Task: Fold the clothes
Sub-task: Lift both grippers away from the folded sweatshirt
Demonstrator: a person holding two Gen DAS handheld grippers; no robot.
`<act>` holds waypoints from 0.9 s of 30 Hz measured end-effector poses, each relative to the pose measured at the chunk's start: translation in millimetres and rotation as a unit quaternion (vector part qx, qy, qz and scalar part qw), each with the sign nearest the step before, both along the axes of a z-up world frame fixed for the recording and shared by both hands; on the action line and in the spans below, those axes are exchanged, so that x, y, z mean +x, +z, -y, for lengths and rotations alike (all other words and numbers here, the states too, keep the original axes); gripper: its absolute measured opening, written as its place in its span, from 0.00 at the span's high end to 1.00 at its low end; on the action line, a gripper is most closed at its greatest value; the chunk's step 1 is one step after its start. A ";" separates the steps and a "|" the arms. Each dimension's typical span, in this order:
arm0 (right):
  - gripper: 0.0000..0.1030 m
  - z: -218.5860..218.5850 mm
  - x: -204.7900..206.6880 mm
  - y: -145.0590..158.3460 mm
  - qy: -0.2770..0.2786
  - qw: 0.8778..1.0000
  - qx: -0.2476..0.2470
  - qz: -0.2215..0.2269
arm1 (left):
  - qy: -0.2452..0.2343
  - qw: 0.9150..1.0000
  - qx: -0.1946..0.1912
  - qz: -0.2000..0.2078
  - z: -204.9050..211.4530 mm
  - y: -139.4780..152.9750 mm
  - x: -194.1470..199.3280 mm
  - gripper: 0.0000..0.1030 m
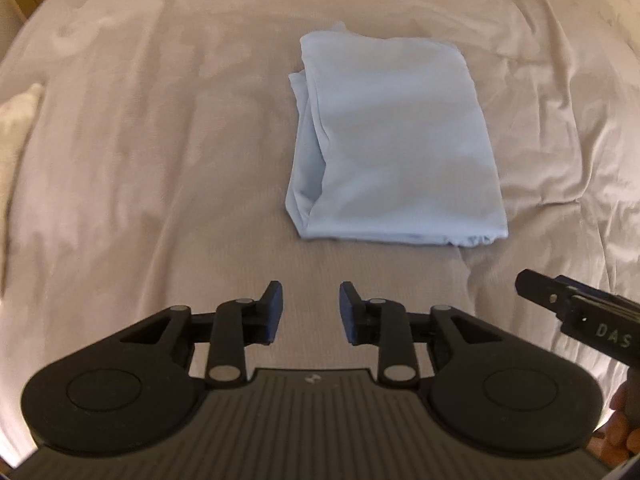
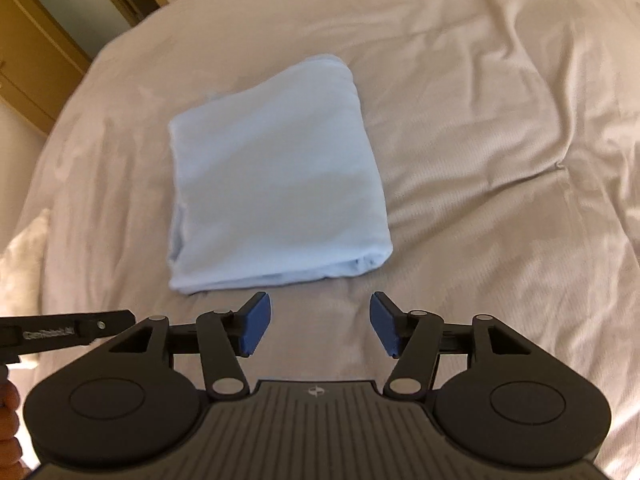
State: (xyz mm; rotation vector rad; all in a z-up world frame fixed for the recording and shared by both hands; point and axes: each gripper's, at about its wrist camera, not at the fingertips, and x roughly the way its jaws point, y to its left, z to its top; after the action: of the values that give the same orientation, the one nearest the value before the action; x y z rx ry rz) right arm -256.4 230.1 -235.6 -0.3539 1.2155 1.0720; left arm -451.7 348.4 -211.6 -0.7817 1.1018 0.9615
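Premises: a bedroom in a home. A bed with a wrinkled beige cover fills both views. Wooden cupboard doors stand upper left.

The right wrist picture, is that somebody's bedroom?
Probably a bedroom. A folded light blue garment lies on a wide, wrinkled beige bedspread, a pale pillow peeks in at its edge, and wooden closet-like doors stand behind the bed.

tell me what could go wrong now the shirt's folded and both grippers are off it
1. The shirt's loose layered edge isn't tucked, so it may splay open if nudged.
2. The bedsheet is soft and creased; the fold could slump or sit crooked.
3. The left gripper and right gripper are open near its front edge and could snag it.
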 end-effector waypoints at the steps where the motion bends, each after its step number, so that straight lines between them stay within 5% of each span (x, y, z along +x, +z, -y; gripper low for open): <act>1: 0.40 7.2 -1.0 5.1 0.002 1.000 0.004 0.001 | 0.002 1.000 0.004 0.001 7.3 4.9 0.5 0.70; 12: 0.35 60.8 -4.0 34.7 0.017 1.000 0.007 0.013 | 0.006 1.000 0.028 0.004 64.8 35.0 2.0 0.66; 27: 0.34 55.5 -18.7 20.7 0.037 0.998 -0.033 0.034 | 0.013 0.999 0.030 -0.012 71.8 18.3 -14.3 0.59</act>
State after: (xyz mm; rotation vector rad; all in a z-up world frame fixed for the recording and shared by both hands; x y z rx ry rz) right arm -275.1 174.5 -215.0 -0.4850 1.1874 1.0760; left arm -466.0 276.6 -193.4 -0.7380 1.0808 1.0237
